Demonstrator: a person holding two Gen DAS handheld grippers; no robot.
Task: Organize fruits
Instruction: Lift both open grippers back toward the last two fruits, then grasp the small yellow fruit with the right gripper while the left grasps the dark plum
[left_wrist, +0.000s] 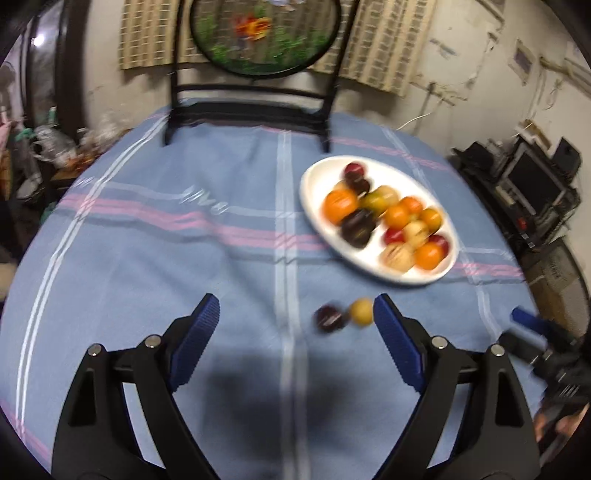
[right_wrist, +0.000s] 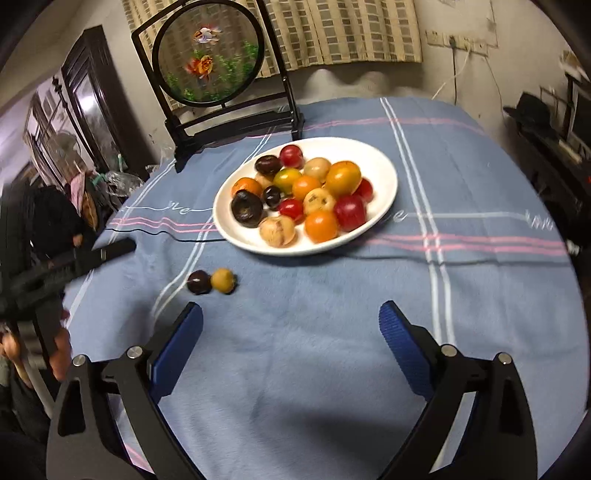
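Note:
A white oval plate (left_wrist: 317, 184) (right_wrist: 384, 166) piled with several small fruits, orange, red, yellow and dark purple, stands on the blue checked tablecloth. Two loose fruits lie side by side on the cloth in front of it: a dark purple one (left_wrist: 328, 318) (right_wrist: 198, 281) and a yellow one (left_wrist: 362, 311) (right_wrist: 222, 280). My left gripper (left_wrist: 295, 325) is open and holds nothing; both fruits lie just inside its right finger. My right gripper (right_wrist: 291, 325) is open and empty, the two fruits beyond its left fingertip. The other gripper and a hand show at each view's edge.
A round fish picture on a black stand (left_wrist: 258, 33) (right_wrist: 210, 55) rises at the table's far edge. Cluttered shelves and electronics (left_wrist: 532, 184) line the right wall, bags and clutter (right_wrist: 92, 184) the left. The cloth (right_wrist: 332, 369) spreads bare under my grippers.

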